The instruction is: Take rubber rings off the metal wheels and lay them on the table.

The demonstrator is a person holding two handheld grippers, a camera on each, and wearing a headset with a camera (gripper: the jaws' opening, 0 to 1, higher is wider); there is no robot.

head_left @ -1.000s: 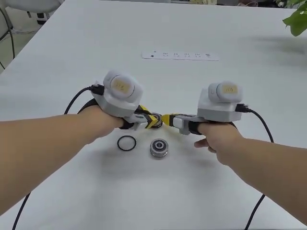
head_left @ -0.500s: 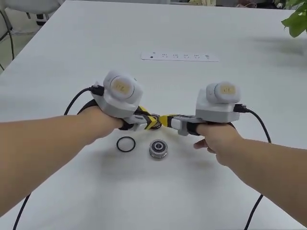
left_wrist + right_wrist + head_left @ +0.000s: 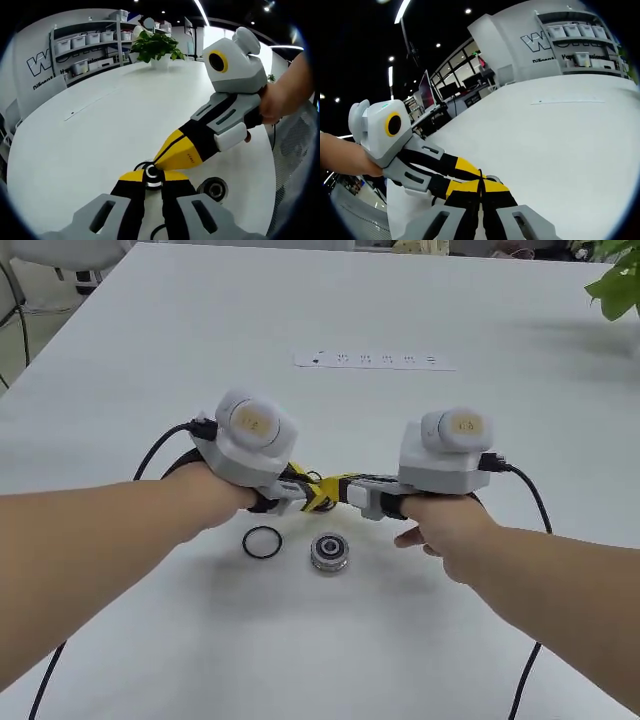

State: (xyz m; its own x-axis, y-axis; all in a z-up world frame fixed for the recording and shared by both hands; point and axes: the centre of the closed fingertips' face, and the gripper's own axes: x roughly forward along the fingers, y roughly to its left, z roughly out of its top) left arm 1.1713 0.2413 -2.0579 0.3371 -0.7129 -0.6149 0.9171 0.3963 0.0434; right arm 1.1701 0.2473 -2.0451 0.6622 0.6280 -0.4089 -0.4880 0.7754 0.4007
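My left gripper [image 3: 316, 494] is shut on a small metal wheel [image 3: 146, 167] and holds it just above the white table [image 3: 140, 350]. A dark rubber ring sits around that wheel's rim. My right gripper [image 3: 338, 488] comes in from the right with its jaws shut, and its yellow tip touches the held wheel, as the left gripper view shows [image 3: 161, 159]. In the right gripper view my own jaws [image 3: 480, 186] are pressed together against the wheel. One loose black rubber ring [image 3: 262, 541] lies flat on the table. A second metal wheel [image 3: 330, 550] [image 3: 214, 189] stands beside it.
A white power strip [image 3: 375, 359] lies further back on the table. Green plant leaves [image 3: 618, 280] reach in at the far right corner. Black cables [image 3: 150, 455] trail from both grippers toward the near edge.
My right gripper has moved left, closing the gap until its tip meets the wheel in the left gripper. The ring and wheel on the table have not moved.
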